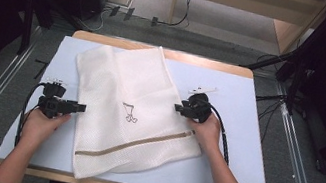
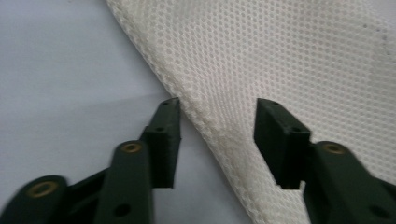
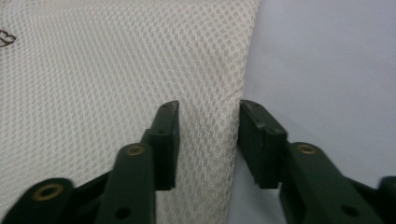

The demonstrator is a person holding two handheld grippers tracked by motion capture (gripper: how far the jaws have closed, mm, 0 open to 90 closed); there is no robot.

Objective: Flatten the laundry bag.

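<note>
Both hands hold spread-jawed tools: left gripper [image 2: 217,135] and right gripper [image 3: 208,135] straddle opposite mesh bag [image 1: 132,111] edges (probably poised to pinch); nothing gripped.

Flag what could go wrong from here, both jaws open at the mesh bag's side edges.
1. The left gripper straddles just the seam of the mesh bag; closing may pinch only the hem, or one layer, and slip.
2. The right gripper also sits at the very edge, so its bite may be shallow.
3. The bag lies flat on the table cover; jaws could catch the cover too.
</note>
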